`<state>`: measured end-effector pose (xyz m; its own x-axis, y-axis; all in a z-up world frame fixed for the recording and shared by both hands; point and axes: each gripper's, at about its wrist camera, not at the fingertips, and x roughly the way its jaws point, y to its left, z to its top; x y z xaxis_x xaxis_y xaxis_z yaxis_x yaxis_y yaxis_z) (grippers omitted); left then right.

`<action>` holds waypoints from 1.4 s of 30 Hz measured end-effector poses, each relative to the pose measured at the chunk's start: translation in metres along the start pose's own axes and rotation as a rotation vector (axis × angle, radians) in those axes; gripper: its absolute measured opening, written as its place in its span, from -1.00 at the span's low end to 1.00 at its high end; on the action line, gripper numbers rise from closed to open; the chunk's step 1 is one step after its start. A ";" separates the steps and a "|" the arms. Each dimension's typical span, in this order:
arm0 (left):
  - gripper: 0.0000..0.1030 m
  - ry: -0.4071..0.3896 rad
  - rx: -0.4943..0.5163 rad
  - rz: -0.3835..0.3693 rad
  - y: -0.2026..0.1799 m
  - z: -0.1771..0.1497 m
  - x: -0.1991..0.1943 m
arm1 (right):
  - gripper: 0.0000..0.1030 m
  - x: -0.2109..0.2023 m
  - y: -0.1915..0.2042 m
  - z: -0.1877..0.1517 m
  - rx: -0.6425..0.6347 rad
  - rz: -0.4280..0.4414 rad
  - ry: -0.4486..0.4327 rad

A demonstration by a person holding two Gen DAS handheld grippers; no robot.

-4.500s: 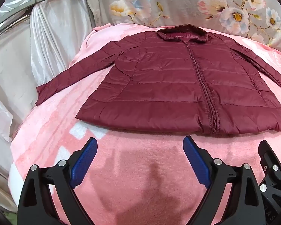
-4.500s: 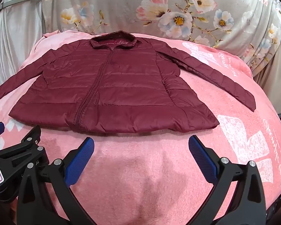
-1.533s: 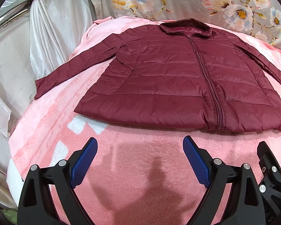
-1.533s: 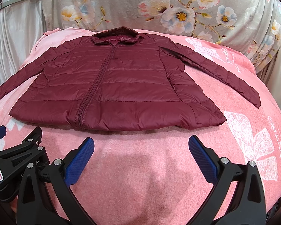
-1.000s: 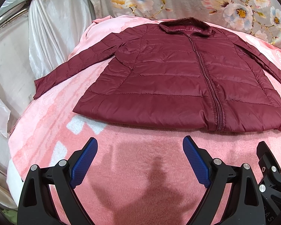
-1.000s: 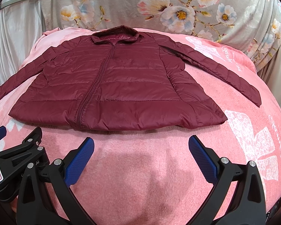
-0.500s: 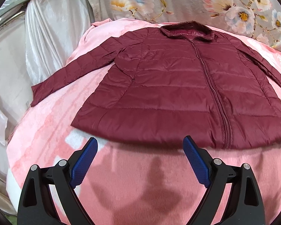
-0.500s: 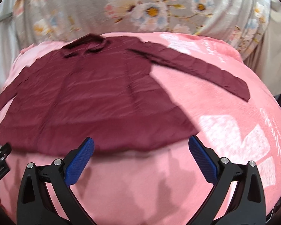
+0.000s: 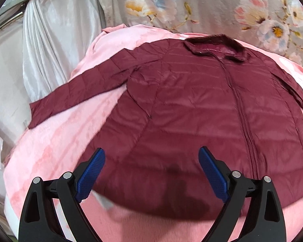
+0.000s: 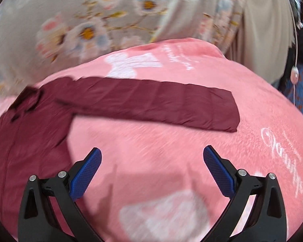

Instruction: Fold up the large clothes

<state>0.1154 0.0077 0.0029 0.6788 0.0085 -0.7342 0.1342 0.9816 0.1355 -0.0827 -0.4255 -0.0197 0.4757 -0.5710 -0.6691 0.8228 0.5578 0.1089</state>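
Observation:
A maroon quilted jacket (image 9: pixel 192 111) lies flat, zipped, on a pink blanket (image 9: pixel 56 141), collar at the far side and both sleeves spread out. My left gripper (image 9: pixel 151 165) is open and empty above the jacket's lower left hem. Its left sleeve (image 9: pixel 76 92) stretches toward the bed's left edge. In the right wrist view, my right gripper (image 10: pixel 151 161) is open and empty above bare blanket, just short of the jacket's right sleeve (image 10: pixel 151 104), whose cuff (image 10: pixel 226 111) lies to the right. The jacket body (image 10: pixel 26 137) is at the left.
A floral curtain (image 9: pixel 202 6) hangs behind the bed. White satin drapes (image 9: pixel 46 46) hang close to the left edge. A beige curtain (image 10: pixel 266 26) and a white cord (image 10: pixel 295 68) hang past the bed's right edge. The blanket (image 10: pixel 192 171) has white print.
My left gripper has moved forward over the jacket's hem. My right gripper has swung right and forward, from facing the jacket body to facing the right sleeve. Both stay open.

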 end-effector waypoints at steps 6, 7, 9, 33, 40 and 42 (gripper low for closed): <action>0.78 0.005 0.005 0.021 -0.002 0.021 0.022 | 0.91 0.050 -0.055 0.023 0.207 -0.013 0.061; 0.78 0.014 0.001 0.021 -0.001 0.023 0.027 | 0.91 0.054 -0.062 0.024 0.233 -0.010 0.065; 0.78 0.024 -0.002 0.017 -0.002 0.026 0.036 | 0.91 0.066 -0.081 0.028 0.305 -0.007 0.069; 0.78 0.082 -0.101 0.079 0.030 0.024 0.082 | -0.82 -0.014 0.251 0.088 -0.286 0.560 -0.077; 0.78 0.091 -0.143 0.048 0.051 0.031 0.087 | -0.73 -0.034 0.398 -0.025 -0.597 0.792 0.094; 0.78 0.088 -0.161 0.015 0.058 0.035 0.088 | -0.40 -0.039 0.418 -0.052 -0.655 0.814 0.108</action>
<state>0.2083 0.0583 -0.0306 0.6132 0.0328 -0.7892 0.0026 0.9991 0.0435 0.2264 -0.1389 0.0132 0.7532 0.1615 -0.6377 -0.0775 0.9844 0.1578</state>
